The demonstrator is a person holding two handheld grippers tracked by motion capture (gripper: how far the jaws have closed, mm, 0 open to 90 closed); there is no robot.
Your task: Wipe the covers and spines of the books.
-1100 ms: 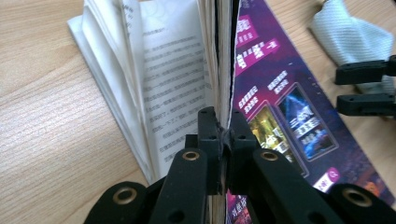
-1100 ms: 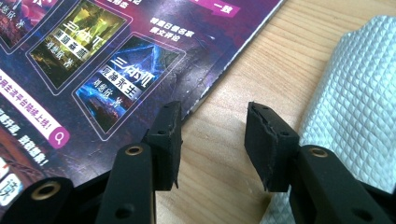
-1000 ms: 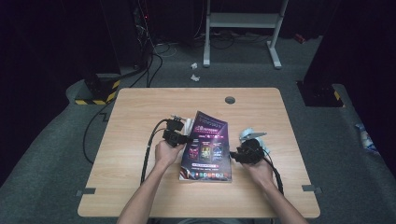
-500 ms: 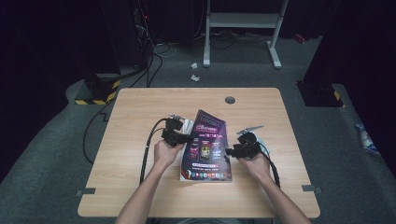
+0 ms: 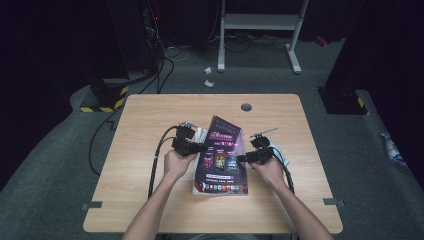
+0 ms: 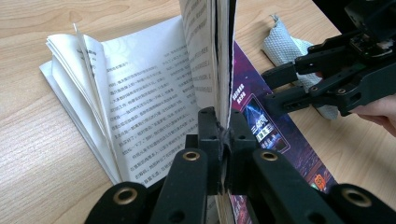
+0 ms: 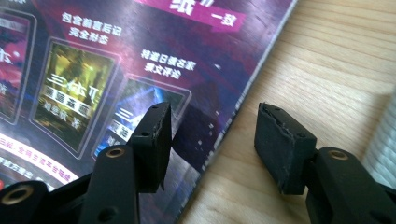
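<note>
Purple-covered book pinched by left gripper, right gripper just opening, empty, grey cloth beside.

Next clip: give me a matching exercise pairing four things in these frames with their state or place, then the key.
Things:
1. left gripper
2. right gripper
3. book
4. cloth

States or places:
A. jaws apart, straddling the cover's edge
B. lying on the table beside the book
C. clamped on the raised cover
D. partly open, pages fanned on the table

Pairs: 1-C, 2-A, 3-D, 4-B
</note>
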